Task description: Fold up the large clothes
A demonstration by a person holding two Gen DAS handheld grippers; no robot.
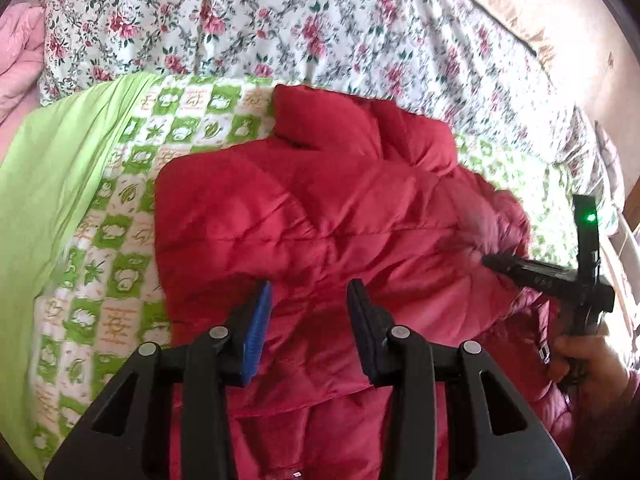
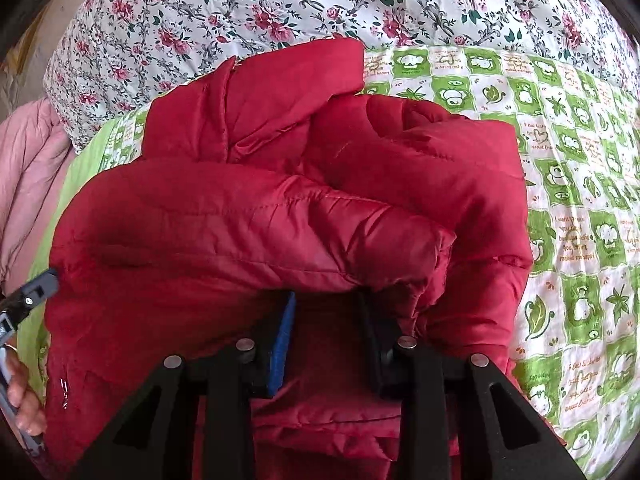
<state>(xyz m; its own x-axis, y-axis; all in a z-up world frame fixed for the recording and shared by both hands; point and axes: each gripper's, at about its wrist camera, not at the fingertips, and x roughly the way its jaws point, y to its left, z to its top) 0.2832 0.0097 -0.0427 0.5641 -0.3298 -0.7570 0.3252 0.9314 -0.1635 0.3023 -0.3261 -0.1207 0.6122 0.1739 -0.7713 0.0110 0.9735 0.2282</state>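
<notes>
both tongs gape, gripping nothing: left gripper (image 1: 308,300) above the red jacket (image 1: 320,208), right gripper (image 2: 326,304) tucked under its puffy sleeve (image 2: 256,224), which could spring open unpinned.

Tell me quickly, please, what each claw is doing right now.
Left claw: open above the red jacket, holding nothing.
Right claw: part open, tips under a jacket fold; grip cannot be told.

The bed (image 1: 360,20) is covered by a white sheet printed with pink roses. Over it lies a quilt (image 2: 560,160) checkered in green and white, with a plain lime-green edge (seen at the left in the left wrist view). A puffy red jacket (image 2: 280,200) rests directly on that quilt, partly folded. A pink padded cloth (image 1: 20,52) lies bunched at the bed's far left.
</notes>
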